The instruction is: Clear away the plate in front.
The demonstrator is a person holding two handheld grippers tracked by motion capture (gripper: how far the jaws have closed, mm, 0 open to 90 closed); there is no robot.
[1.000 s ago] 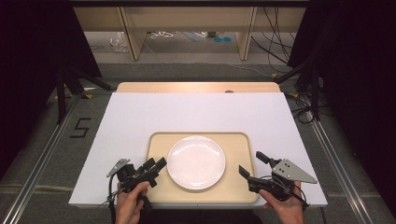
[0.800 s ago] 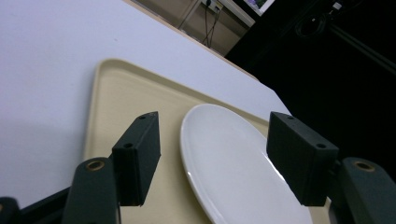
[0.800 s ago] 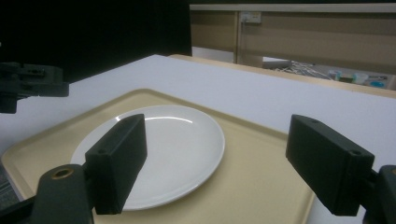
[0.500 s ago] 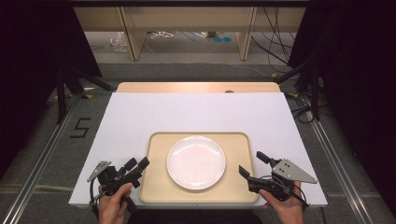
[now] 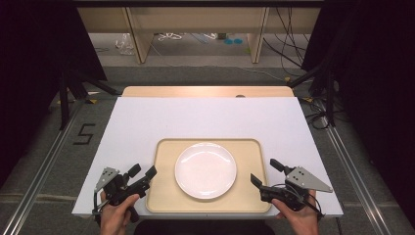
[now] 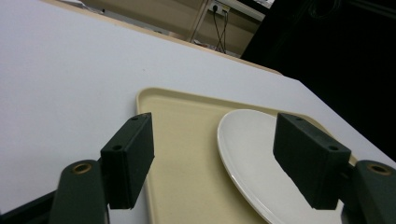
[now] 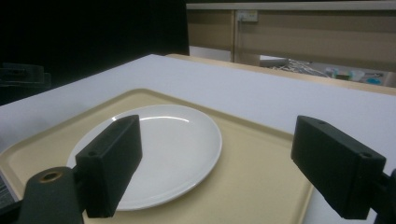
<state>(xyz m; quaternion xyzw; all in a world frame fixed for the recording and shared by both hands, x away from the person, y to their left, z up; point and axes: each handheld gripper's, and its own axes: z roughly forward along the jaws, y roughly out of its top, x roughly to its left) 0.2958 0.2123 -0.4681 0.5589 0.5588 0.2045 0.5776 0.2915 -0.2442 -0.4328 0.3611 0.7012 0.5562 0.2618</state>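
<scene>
Left gripper [image 5: 143, 173] has backed off the tray [image 5: 166, 196], jaws opening, empty.

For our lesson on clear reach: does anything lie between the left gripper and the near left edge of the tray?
Nothing visible does. The left gripper, jaws open and just widened with nothing between them, sits beside the tray; only bare white tabletop separates them.

The round white plate [image 5: 205, 170] looks like glazed ceramic, glossy and smooth; under it the beige rectangular tray [image 5: 244, 198] seems matt plastic, lying on a matt white smooth-surfaced worktop [image 5: 205, 117] with a pale wooden far edge
</scene>
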